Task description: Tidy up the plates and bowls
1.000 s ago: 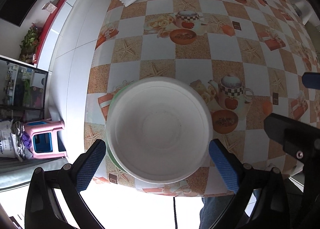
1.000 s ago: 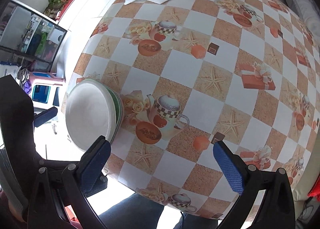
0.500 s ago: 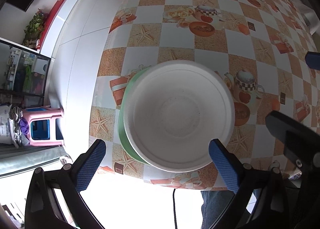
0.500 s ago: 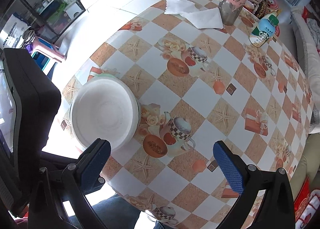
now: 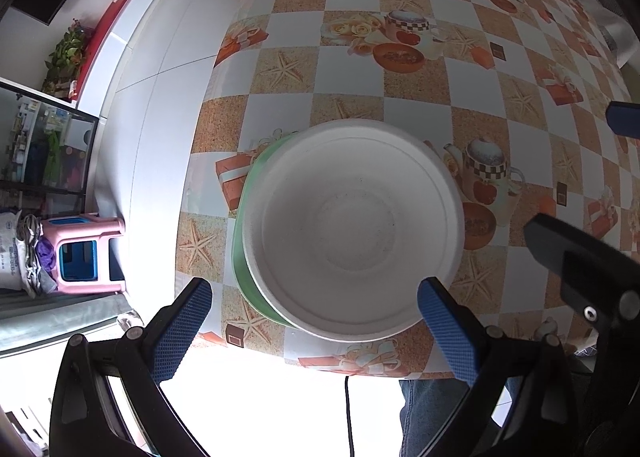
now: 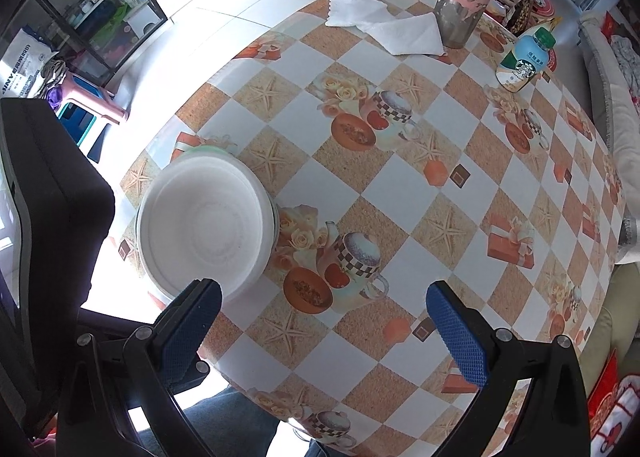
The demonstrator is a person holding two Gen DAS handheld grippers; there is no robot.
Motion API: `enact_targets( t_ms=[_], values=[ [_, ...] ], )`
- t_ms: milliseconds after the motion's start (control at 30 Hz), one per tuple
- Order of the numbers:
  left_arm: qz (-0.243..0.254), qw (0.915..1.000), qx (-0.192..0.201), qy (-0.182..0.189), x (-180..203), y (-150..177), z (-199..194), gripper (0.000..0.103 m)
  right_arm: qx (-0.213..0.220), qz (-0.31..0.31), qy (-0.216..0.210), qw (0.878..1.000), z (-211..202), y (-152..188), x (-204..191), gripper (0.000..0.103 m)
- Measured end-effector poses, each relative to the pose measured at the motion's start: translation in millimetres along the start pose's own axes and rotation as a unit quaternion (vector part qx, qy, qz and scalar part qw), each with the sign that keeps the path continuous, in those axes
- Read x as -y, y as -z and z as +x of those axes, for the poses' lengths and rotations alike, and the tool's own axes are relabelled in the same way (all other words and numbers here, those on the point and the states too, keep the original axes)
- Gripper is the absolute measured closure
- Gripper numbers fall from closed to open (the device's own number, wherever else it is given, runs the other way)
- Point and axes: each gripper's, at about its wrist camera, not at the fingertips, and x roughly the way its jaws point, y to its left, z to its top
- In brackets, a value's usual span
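Your left gripper (image 5: 314, 331) hangs above white bowl (image 5: 352, 229), fingers spread wide, holding nothing. Bowl nested in green bowl (image 5: 242, 257), stack near table (image 5: 400, 97) edge closest to you. Your right gripper (image 6: 324, 331) also wide apart, empty, over tablecloth right of stack. Napkin (image 6: 384, 23), bottle (image 6: 522, 61) at far side.

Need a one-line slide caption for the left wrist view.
Open left gripper above white bowl nested in green bowl near table edge.
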Motion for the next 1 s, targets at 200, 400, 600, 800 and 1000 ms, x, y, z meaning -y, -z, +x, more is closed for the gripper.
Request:
enact_targets(
  t_ms=[200, 400, 600, 800, 1000],
  values=[
    [-0.019, 0.9998, -0.001, -0.001, -11.5, 0.9, 1.5, 0.000, -0.006, 0.004, 0.001, 1.000, 3.1, -2.2, 0.7, 0.000],
    [-0.032, 0.9995, -0.002, 0.002, -23.0, 3.2, 3.6, 0.000, -0.010, 0.000, 0.002, 1.000, 7.8, -6.7, -4.1, 0.000],
    [-0.042, 0.9991, 0.003, 0.005, -32.2, 3.1, 3.1, 0.000, -0.018, -0.004, 0.008, 1.000, 14.4, -11.4, -8.2, 0.000],
    [-0.038, 0.9993, 0.002, 0.006, -31.4, 2.1, 4.8, 0.000, -0.024, -0.005, 0.006, 1.000, 19.4, -15.7, -11.7, 0.000],
    [-0.038, 0.9993, -0.001, 0.007, -30.9, 3.4, 6.0, 0.000, -0.026, -0.013, 0.005, 1.000, 21.1, -16.8, -16.3, 0.000]
  ],
)
